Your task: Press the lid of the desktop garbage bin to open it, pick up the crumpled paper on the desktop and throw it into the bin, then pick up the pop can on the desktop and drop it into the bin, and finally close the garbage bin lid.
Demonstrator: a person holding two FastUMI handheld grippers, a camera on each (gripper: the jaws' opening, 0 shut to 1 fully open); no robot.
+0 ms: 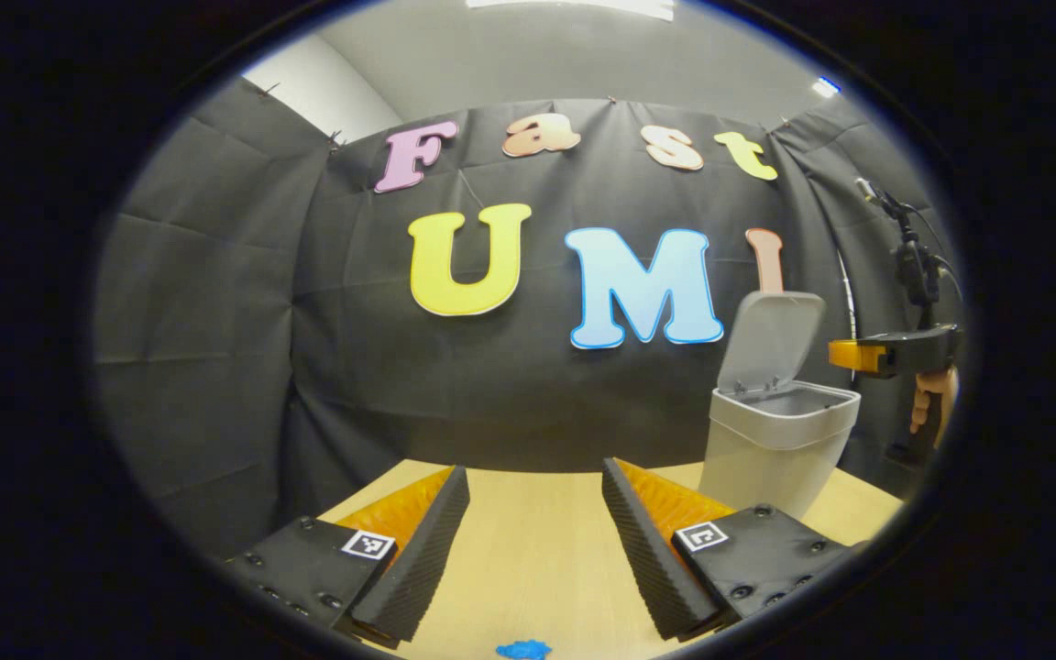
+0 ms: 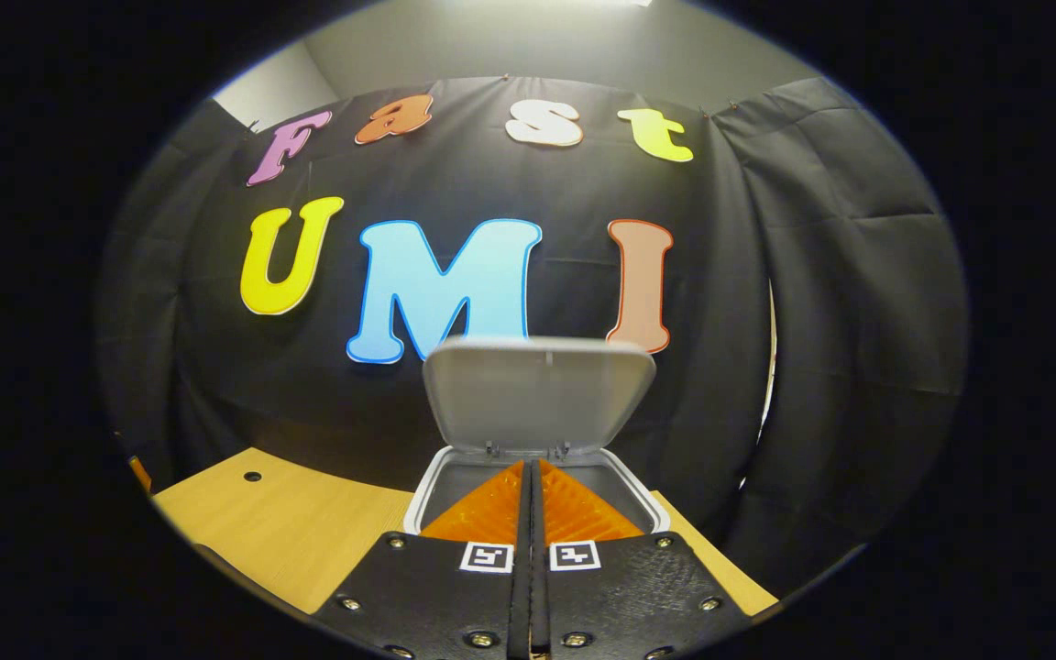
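- Your left hand-held gripper (image 1: 535, 541) has its two fingers spread well apart, with nothing between them but bare light wooden table (image 1: 528, 550).
- From that left hand-held gripper, the pale grey plastic desktop bin (image 1: 775, 449) stands ahead and to the right, on the table, well apart from the fingers.
- The bin's flat grey lid (image 1: 771, 339) is swung up on its rear hinge and stands nearly upright, so the mouth is open.
- A small blue scrap (image 1: 523, 650) lies on the table just below the left fingers, at the bottom edge of the left gripper view; you cannot tell what it is.
- In the left gripper view your right hand-held gripper (image 1: 867, 356) shows at the far right, level with the bin's rim and just beside it, held by a hand (image 1: 931, 403).
- In the right gripper view, your right hand-held gripper (image 2: 532, 477) has its fingers pressed together with nothing between them.
- Those closed tips sit over the open mouth of the bin (image 2: 656, 513), with the raised lid (image 2: 537, 390) straight ahead of them, apart from them.
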